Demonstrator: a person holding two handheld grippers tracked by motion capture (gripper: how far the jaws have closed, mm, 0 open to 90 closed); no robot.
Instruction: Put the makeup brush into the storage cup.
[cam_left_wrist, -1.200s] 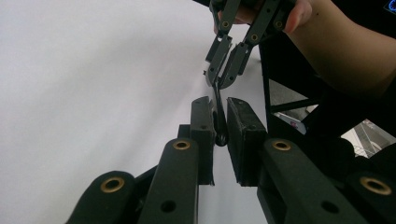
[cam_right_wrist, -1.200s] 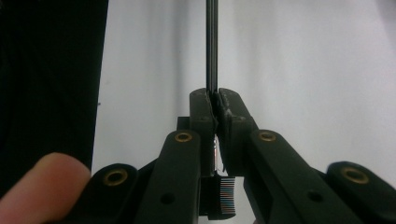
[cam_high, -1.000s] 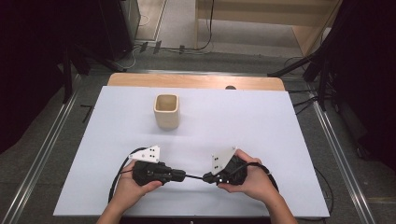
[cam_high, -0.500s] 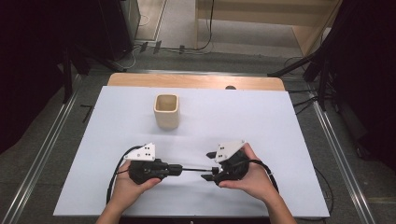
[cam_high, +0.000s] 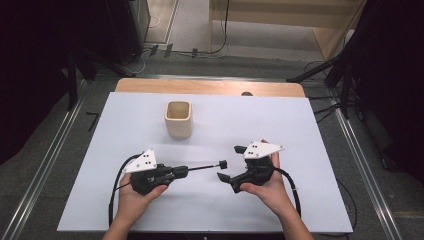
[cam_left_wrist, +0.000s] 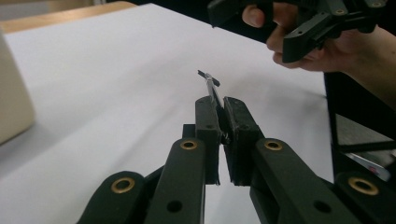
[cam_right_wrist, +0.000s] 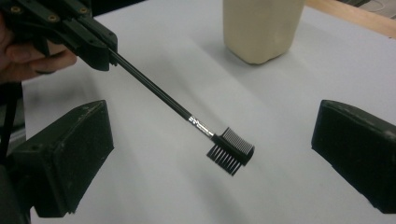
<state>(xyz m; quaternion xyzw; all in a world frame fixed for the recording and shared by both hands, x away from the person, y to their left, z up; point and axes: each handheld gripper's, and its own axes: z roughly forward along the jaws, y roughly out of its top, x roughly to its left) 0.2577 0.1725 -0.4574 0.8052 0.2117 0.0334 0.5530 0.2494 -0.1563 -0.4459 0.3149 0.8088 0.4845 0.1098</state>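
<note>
A thin black brush (cam_high: 205, 167) with a small comb head (cam_right_wrist: 231, 150) sticks out level over the white table top (cam_high: 300, 130). My left gripper (cam_high: 183, 171) is shut on its handle end (cam_left_wrist: 211, 84). My right gripper (cam_high: 231, 163) faces it from the right. Its jaws have just been opening and now stand wide apart. The comb head hangs in the gap between them, touching neither pad (cam_right_wrist: 70, 154). A beige square cup (cam_high: 178, 119) stands upright farther back, left of centre.
A wooden strip (cam_high: 210, 87) runs along the far edge of the white top. Metal rails (cam_high: 350, 150) flank the table on both sides. Black cables (cam_high: 292, 185) trail from each gripper toward the near edge.
The right gripper's jaws were closed on the brush's comb end and have opened, letting it go. The left gripper has kept its hold and barely moved.
</note>
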